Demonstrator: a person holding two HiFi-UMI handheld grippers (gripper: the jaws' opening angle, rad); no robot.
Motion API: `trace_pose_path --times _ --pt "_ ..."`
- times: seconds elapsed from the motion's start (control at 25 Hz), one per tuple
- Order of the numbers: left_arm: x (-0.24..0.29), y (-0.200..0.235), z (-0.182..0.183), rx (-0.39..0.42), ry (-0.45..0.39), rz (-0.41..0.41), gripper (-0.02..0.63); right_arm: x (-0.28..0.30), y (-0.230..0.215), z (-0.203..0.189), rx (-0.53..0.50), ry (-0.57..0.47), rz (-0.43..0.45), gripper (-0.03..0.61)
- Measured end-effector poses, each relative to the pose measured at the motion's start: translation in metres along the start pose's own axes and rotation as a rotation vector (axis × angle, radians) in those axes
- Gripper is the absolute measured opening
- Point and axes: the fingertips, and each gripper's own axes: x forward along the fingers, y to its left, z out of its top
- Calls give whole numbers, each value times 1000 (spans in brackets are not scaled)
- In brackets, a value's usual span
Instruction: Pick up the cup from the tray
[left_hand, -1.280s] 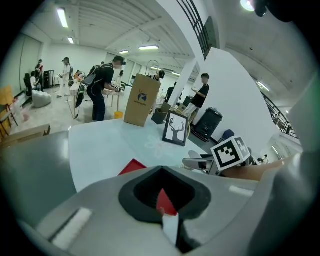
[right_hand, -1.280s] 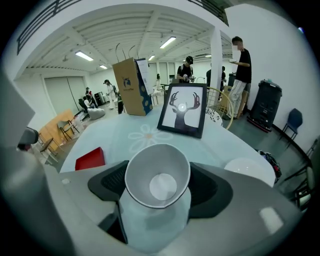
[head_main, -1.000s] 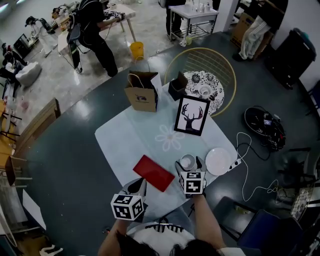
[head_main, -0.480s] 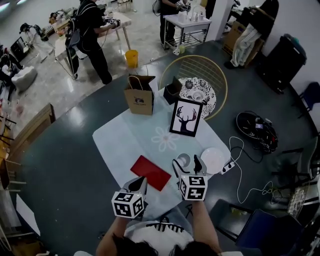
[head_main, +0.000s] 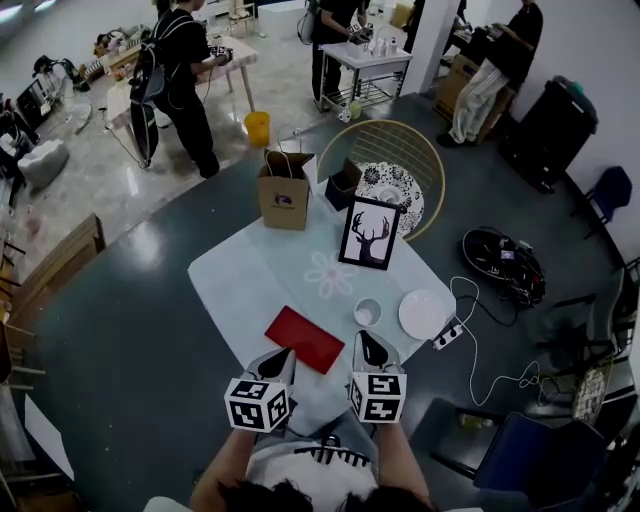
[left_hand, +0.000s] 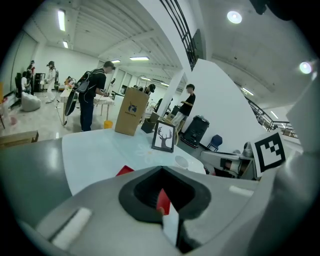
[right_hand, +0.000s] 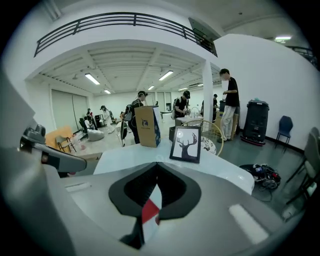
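Note:
A small white cup (head_main: 367, 312) stands upright on the pale table (head_main: 250, 270), just right of a flat red tray (head_main: 304, 338) and left of a white plate (head_main: 422, 314). My right gripper (head_main: 367, 343) is shut and empty, its tip a short way nearer me than the cup, not touching it. Near the tray's front edge my left gripper (head_main: 277, 357) is shut too, holding nothing. In the left gripper view the cup (left_hand: 182, 161) shows beyond the jaws, with the red tray (left_hand: 125, 170) to its left. The right gripper view hides the cup behind its own jaws.
A framed deer picture (head_main: 366, 233) stands mid-table, with a brown paper bag (head_main: 284, 190) and a black box (head_main: 343, 185) behind it. A round wire chair (head_main: 400, 175) is at the far edge. Cables and a power strip (head_main: 447, 333) lie by the table's right side. People stand beyond.
My right gripper was open around the cup, backed off toward me and shut empty. The cup stayed on the table. The left gripper barely moved.

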Motion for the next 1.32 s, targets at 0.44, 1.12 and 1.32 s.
trace_pose_path --times 0.44,1.12,1.32 --pt "-26 -5 -15 27 -9 -30 0 -31 35 -23 -39 24 11 25" --pt "-33 -20 -32 61 0 -59 0 -50 44 -39 -126 41 11 25" --pt "-34 -22 -31 65 0 -52 0 -51 44 -40 -127 39 19 25"
